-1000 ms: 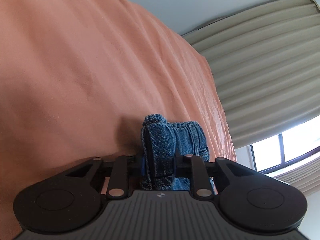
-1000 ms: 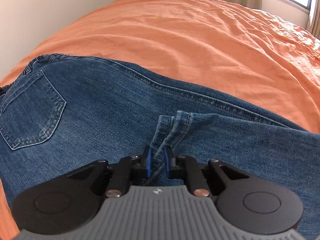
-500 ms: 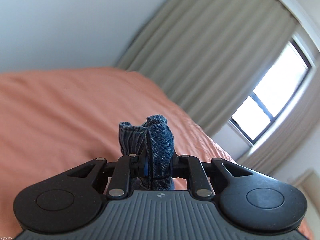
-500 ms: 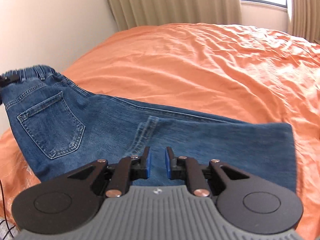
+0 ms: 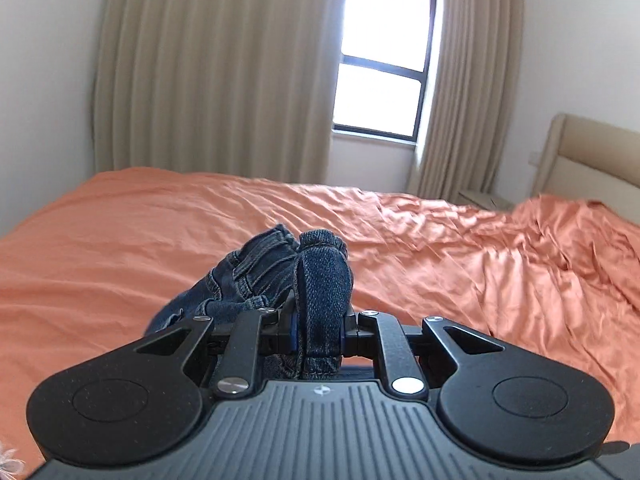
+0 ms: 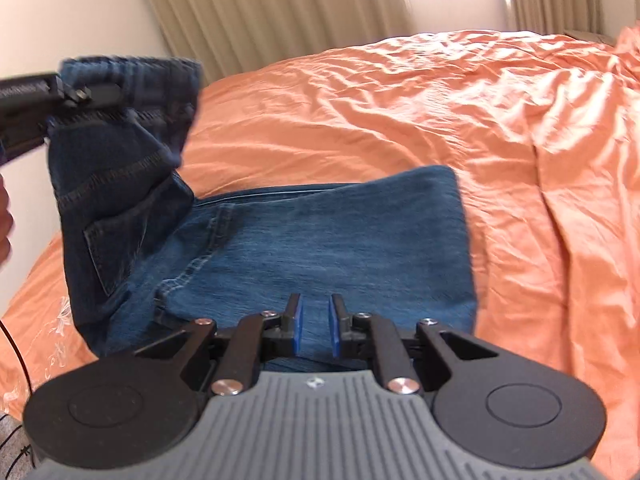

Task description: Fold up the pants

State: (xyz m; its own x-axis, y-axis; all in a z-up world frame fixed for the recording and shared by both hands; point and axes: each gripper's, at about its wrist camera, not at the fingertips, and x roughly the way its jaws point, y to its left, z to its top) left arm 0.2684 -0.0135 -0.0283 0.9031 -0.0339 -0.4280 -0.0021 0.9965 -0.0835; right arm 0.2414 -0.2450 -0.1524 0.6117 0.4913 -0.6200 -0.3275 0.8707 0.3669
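Two grippers: left gripper clamps blurred jeans waistband; right gripper released.

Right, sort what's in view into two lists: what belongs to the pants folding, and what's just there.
Part of the job:
- jeans, waist end lifted, legs flat on the bed
- left gripper, shut on the waistband
- right gripper, open, over the legs
- orange bedsheet, the folding surface

Just there:
- curtains
- window
- headboard
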